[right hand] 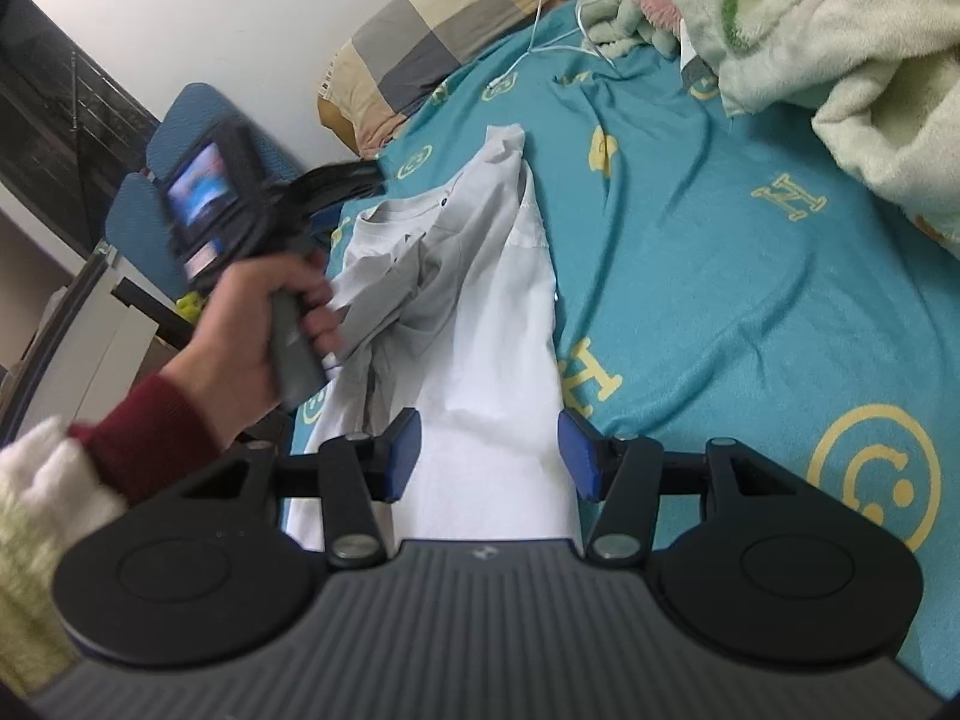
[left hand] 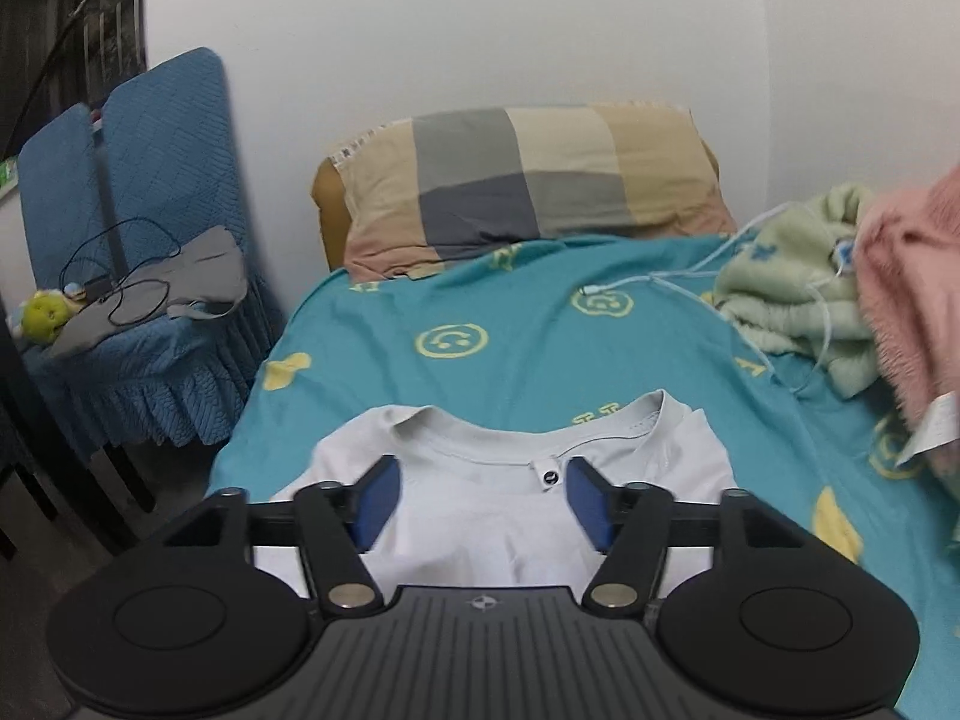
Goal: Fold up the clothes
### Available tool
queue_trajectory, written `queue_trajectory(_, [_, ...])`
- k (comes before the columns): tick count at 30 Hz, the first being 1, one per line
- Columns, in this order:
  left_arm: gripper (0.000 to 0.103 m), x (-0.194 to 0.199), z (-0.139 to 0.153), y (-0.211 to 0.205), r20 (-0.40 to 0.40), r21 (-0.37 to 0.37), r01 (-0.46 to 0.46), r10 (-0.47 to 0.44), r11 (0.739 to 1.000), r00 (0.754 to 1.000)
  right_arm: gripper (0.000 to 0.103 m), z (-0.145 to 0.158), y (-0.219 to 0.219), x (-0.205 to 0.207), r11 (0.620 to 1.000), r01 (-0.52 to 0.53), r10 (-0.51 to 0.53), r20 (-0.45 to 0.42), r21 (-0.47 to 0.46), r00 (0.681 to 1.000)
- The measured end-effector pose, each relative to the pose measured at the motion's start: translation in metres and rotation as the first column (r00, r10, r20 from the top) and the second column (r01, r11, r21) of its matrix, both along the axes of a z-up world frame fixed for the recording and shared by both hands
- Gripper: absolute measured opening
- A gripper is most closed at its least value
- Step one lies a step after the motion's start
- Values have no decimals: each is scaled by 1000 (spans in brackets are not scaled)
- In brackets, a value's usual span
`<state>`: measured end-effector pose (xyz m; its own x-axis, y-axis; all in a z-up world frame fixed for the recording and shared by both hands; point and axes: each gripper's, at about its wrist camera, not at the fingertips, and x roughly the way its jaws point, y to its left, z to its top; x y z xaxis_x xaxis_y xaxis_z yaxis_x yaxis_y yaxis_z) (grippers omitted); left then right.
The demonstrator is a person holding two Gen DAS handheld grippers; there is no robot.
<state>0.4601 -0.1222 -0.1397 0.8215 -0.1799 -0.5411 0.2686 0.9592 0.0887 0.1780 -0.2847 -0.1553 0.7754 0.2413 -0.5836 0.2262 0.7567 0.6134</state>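
Pale grey shirt (left hand: 504, 480): it lies on the teal sheet (left hand: 540, 324), collar toward the pillow (left hand: 522, 180).
Left view: your left gripper (left hand: 480, 498) hovers by the collar, fingers spread wide, holding nothing.
Right view: your right gripper (right hand: 489, 450) is wide open too, empty, over the shirt's long side.
Progress: one side looks folded in, part still bunched; most folding remains, you'd judge.

A bedroom: made bed (left hand: 540, 324), pillow (left hand: 522, 180), covered chair (left hand: 138, 192).
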Motion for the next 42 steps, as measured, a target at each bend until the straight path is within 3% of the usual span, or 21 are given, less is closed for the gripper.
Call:
queue_trajectory(2, [79, -19, 7, 21, -3, -40, 9, -9, 999, 1000, 54, 2, -1, -1, 1000, 5, -5, 3, 0, 1000])
queue_trajectory(6, [80, -60, 3, 54, -35, -72, 50, -52, 996, 998, 54, 8, -2, -5, 1000, 9, -9, 21, -5, 1000])
queue_trajectory(12, [72, -97, -26, 52, -57, 12, 139, -138, 990, 989, 54, 10, -2, -7, 1000, 19, -18, 22, -23, 1000])
queue_trajectory(14, [63, -100, -37, 40, -72, 74, 160, -154, 984, 985, 54, 11, -2, -8, 999, 18, -17, 23, -30, 1000])
queue_trajectory(15, [48, -101, -42, 33, -81, 108, 168, -160, 980, 984, 54, 10, -1, -7, 999, 16, -15, 23, -37, 1000])
queue_trajectory(16, [22, -101, -47, 27, -93, 143, 170, -158, 975, 983, 54, 10, 0, -7, 999, 14, -13, 22, -44, 1000])
queue_trajectory(17, [8, -100, -49, 21, -101, 169, 165, -150, 972, 984, 54, 10, 0, -7, 999, 14, -13, 19, -47, 1000])
queue_trajectory(18, [6, -100, -48, 18, -98, 172, 165, -150, 971, 984, 54, 9, 0, -6, 999, 13, -13, 14, -48, 1000])
queue_trajectory(22, [6, -102, -37, 11, -90, 112, 151, -142, 982, 986, 54, 8, -1, -5, 999, 14, -13, 12, -46, 1000])
queue_trajectory(26, [12, -103, -52, 0, -128, 160, 154, -134, 975, 983, 54, 6, 0, -2, 999, 8, -8, 11, -46, 1000])
queue_trajectory(30, [29, -111, -47, 18, -178, 124, 104, -81, 987, 981, 54, 5, 5, 1, 998, -13, 14, 9, -55, 1000])
queue_trajectory(34, [50, -152, -10, 69, -232, 42, 55, -43, 998, 972, 54, 11, 11, -2, 996, -26, 28, 32, -84, 999])
queue_trajectory(36, [50, -181, 5, 100, -293, 16, 33, -27, 999, 956, 54, 14, 13, -4, 995, -22, 27, 43, -95, 999])
queue_trajectory(38, [50, -213, 15, 131, -368, 34, 12, 2, 999, 930, 54, 15, 16, -6, 994, -24, 30, 47, -109, 998])
queue_trajectory(42, [52, -265, 10, 191, -537, 59, -16, 45, 998, 842, 54, 20, 26, -12, 986, -52, 60, 46, -158, 997])
